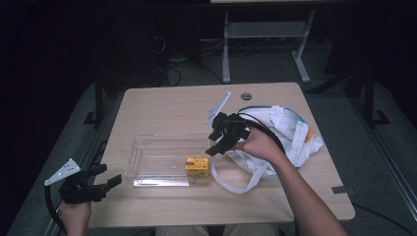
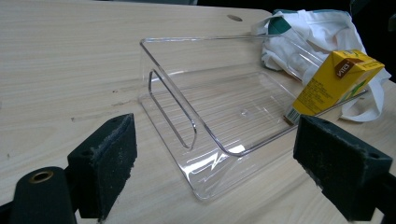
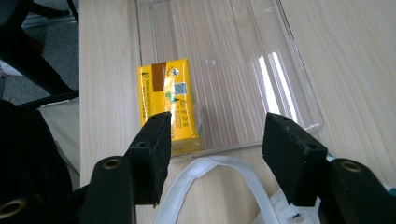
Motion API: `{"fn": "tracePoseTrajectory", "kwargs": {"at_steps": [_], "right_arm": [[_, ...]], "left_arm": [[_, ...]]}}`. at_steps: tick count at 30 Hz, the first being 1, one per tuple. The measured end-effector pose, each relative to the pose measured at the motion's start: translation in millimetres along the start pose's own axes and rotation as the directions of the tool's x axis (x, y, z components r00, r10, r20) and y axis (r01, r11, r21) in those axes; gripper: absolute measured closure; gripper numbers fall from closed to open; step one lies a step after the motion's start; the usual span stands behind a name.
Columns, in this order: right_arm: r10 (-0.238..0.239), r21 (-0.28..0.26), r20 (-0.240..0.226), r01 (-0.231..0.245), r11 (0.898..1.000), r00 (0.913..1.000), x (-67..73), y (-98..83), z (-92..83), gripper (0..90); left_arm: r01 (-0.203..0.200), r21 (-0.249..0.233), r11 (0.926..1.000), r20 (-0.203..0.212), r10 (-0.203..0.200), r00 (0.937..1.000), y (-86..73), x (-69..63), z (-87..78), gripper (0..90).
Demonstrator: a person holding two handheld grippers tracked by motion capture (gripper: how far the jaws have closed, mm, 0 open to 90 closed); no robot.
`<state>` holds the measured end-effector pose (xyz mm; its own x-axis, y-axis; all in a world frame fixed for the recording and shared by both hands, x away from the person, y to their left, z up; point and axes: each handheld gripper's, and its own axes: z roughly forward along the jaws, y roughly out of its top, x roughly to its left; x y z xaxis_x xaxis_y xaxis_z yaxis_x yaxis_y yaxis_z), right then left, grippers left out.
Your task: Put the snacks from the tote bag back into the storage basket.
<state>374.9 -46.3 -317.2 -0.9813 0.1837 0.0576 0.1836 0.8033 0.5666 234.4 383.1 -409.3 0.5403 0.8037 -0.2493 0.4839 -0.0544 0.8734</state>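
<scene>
My right tongs [image 1: 215, 144] hang half-open and empty over the yellow juice carton [image 1: 197, 170] standing in the clear tray [image 1: 147, 167] near the table's [image 1: 162, 105] front edge. My left tongs [image 1: 109, 175], wide open, idle at the front-left corner. Coming down crooked could tip the carton or skid the tray.

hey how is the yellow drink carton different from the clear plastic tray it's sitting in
The yellow drink carton is opaque and printed with labels; the clear plastic tray is see-through, so the table's wood grain shows through it. The carton is a small closed box standing in one corner; the tray is far larger, shallow and open-topped. Apart from the carton, the tray holds nothing. Both are boxy and rest on the wooden table.
</scene>
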Motion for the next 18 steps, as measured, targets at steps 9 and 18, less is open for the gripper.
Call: {"fn": "tracePoseTrajectory", "kwargs": {"at_steps": [9,18], "right_arm": [[0.029,-0.015,0.02,-0.029,0.999,0.9994,-6.1,-14.4,-6.4,41.3],[0.044,-0.035,0.044,-0.043,0.998,0.9981,-8.8,-20.9,-15.4,40.1]], "left_arm": [[-0.002,0.003,1.0,-0.001,0.002,1.0,0.0,-0.3,0.3,13.0],[-0.001,0.003,1.0,-0.003,0.001,1.0,-0.1,0.0,-0.2,13.0]]}}
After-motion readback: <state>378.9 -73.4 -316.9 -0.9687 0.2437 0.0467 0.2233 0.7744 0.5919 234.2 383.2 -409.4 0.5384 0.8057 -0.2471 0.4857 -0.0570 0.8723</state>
